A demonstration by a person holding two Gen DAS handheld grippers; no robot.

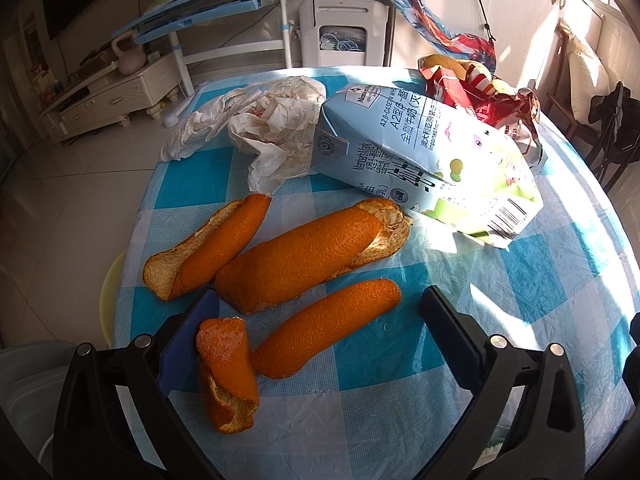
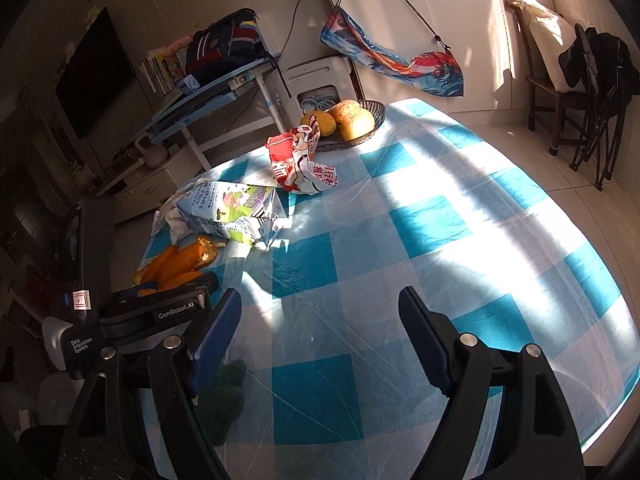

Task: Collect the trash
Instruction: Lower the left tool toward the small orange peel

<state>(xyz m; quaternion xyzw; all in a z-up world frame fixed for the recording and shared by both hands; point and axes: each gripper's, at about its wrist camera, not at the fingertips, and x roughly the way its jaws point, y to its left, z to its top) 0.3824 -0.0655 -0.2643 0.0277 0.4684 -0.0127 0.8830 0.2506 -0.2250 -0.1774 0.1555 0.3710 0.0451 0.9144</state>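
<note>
Several orange peels (image 1: pixel 304 260) lie on the blue-and-white checked tablecloth (image 1: pixel 400 400). My left gripper (image 1: pixel 320 294) hangs over them, open. Two peels sit between its fingers, and the curled one (image 1: pixel 228 368) rests against the blue left pad (image 1: pixel 188 344). Behind them lie a flattened light-blue milk carton (image 1: pixel 420 152), crumpled white paper (image 1: pixel 272 128) and a torn red snack bag (image 1: pixel 480 100). My right gripper (image 2: pixel 320 296) is open over bare cloth with nothing between its fingers. Its view shows the left gripper (image 2: pixel 176 284), peels (image 2: pixel 176 264), carton (image 2: pixel 232 212) and red bag (image 2: pixel 300 160) to the left.
A dark basket (image 2: pixel 372 114) holding round fruit stands at the table's far edge. Something dark green (image 2: pixel 228 392) lies near the front edge by the right gripper's left finger. A pale bin (image 1: pixel 28 384) sits on the floor at the left, and chairs (image 2: pixel 560 92) stand at the right.
</note>
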